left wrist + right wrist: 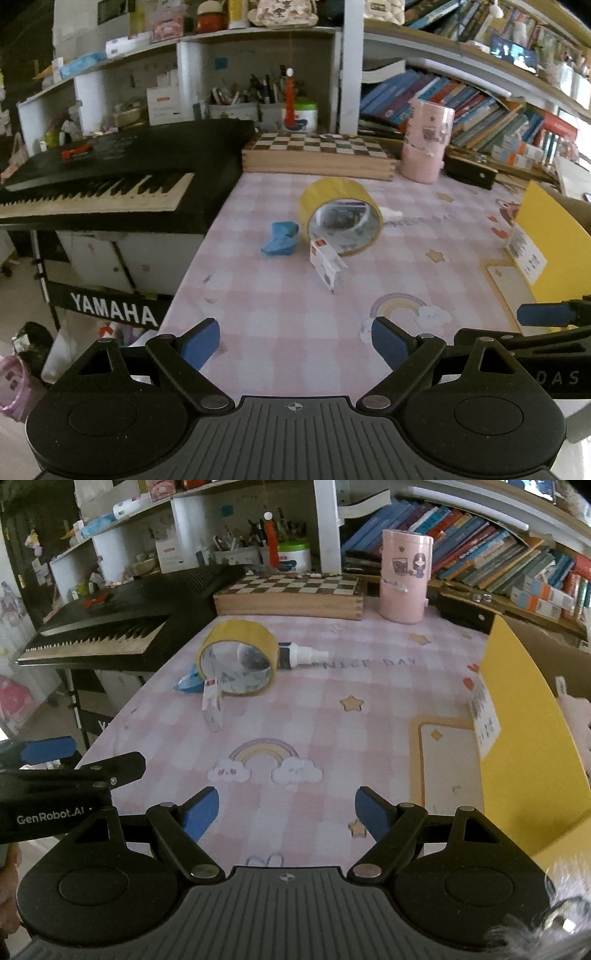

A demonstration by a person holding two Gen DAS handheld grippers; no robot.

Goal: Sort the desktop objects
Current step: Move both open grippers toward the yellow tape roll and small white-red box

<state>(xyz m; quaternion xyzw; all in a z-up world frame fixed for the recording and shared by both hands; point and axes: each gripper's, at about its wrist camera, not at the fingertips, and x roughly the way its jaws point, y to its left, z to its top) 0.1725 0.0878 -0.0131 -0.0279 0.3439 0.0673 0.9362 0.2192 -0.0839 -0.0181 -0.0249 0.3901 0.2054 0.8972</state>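
A wide yellow tape roll [341, 216] [238, 657] lies on its side on the pink checked desk mat [295, 314] [314, 709]. A blue crumpled object [279, 237] [186, 682] rests just left of it. A small white and clear box [327, 266] [213, 705] lies in front of the roll. A white spray bottle [301, 655] lies behind the roll to its right. My left gripper [293, 343] stands open over the near part of the mat, nothing between its fingers. My right gripper [286, 812] is open too, hovering near the rainbow print.
A black keyboard [110, 177] [110, 627] borders the desk's left. A wooden chessboard box [317, 155] [291, 594] and a pink cylindrical container [426, 142] [404, 576] stand at the back. A yellow box [550, 243] [528, 720] stands at the right. Shelves of books rise behind.
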